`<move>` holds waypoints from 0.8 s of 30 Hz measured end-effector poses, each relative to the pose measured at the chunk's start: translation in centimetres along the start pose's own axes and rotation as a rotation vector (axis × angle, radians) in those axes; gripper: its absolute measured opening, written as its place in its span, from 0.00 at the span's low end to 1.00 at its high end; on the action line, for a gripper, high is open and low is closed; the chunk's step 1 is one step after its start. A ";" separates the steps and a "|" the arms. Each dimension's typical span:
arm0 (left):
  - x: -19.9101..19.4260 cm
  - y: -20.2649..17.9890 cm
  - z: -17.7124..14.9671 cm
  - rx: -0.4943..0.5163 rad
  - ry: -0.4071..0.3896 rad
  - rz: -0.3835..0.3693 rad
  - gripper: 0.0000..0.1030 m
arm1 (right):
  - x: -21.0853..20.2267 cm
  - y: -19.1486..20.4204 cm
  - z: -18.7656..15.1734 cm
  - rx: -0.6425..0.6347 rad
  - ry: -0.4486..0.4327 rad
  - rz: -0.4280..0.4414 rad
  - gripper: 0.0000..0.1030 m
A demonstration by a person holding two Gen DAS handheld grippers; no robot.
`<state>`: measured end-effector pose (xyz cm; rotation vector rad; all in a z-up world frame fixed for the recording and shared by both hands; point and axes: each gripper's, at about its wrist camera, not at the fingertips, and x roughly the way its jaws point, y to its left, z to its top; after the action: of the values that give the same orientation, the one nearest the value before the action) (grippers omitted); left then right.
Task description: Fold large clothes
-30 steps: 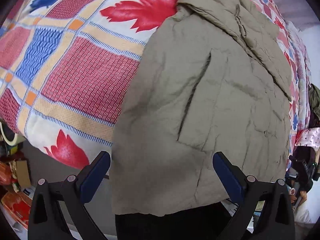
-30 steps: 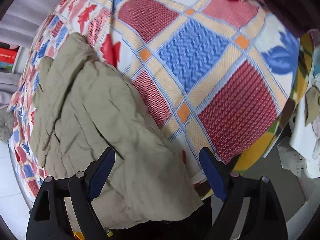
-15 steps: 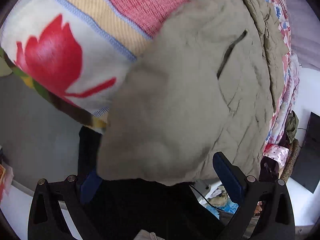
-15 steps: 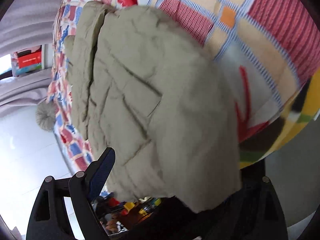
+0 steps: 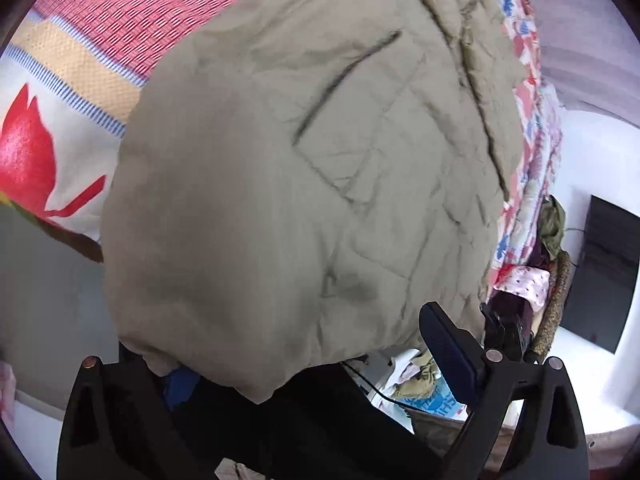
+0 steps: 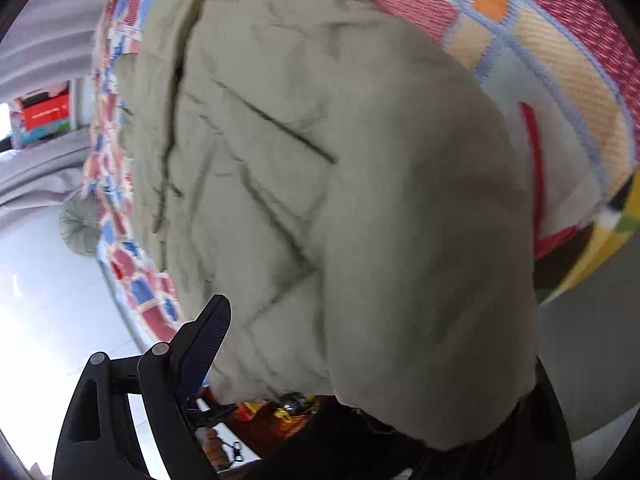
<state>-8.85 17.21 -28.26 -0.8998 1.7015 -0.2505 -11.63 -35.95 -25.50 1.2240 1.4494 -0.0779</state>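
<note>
A khaki quilted jacket (image 5: 320, 160) lies on a bed, its hem hanging over the near edge. My left gripper (image 5: 312, 364) is at that hem, jaws wide open. Its right finger (image 5: 444, 344) shows beside the cloth and the hem's corner hides the left one. In the right wrist view the same jacket (image 6: 320, 160) fills the middle. My right gripper (image 6: 360, 360) is open wide at the hem's other corner. The left finger (image 6: 204, 340) is bare and the cloth drapes over the right one. Neither gripper presses on the fabric.
A patchwork blanket (image 5: 120, 20) in red, blue and cream covers the bed (image 6: 560, 60). Loose clutter (image 5: 424, 392) lies on the floor below the bed edge, near a dark panel (image 5: 608, 272). A grey round cushion (image 6: 78, 224) and a red box (image 6: 48, 114) lie beyond the bed.
Both grippers have dropped and tilted down toward the bed's near edge. The jacket's hem, earlier ahead of the fingers, now hangs between them and covers one finger of each.
</note>
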 end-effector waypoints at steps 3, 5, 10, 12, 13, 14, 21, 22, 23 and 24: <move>-0.1 0.9 0.1 -0.014 -0.001 0.022 0.83 | 0.1 -1.2 0.1 0.043 -0.004 -0.033 0.69; -0.1 0.4 -0.1 0.030 0.006 0.053 0.44 | -0.1 -1.5 0.0 0.059 -0.009 -0.053 0.38; -1.8 -1.2 -0.2 0.099 -0.024 0.006 0.11 | -1.1 -1.1 -0.4 0.020 -0.027 -0.057 0.10; -2.9 -2.4 -0.1 0.127 -0.046 -0.006 0.11 | -1.9 -0.6 -0.4 0.003 -0.034 0.001 0.09; -3.5 -3.0 0.0 0.139 -0.056 -0.013 0.11 | -2.3 -0.3 -0.5 -0.007 -0.037 0.017 0.09; -4.1 -3.7 0.1 0.155 -0.068 -0.022 0.11 | -2.7 0.2 -0.4 -0.022 -0.041 0.036 0.08; -8.5 -9.0 2.7 0.255 -0.195 -0.066 0.11 | -5.8 5.1 0.5 -0.134 -0.102 0.132 0.08; -9.0 -9.8 3.2 0.270 -0.218 -0.065 0.11 | -6.2 5.8 0.7 -0.149 -0.115 0.147 0.08; -9.7 -10.7 3.7 0.288 -0.246 -0.069 0.11 | -6.6 6.6 1.0 -0.165 -0.127 0.159 0.08; -10.3 -11.6 4.3 0.302 -0.271 -0.075 0.11 | -6.9 7.5 1.3 -0.181 -0.139 0.166 0.08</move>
<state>0.78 17.39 -15.32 -0.7362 1.3393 -0.4049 -7.18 -37.68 -16.40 1.1619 1.2034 0.0780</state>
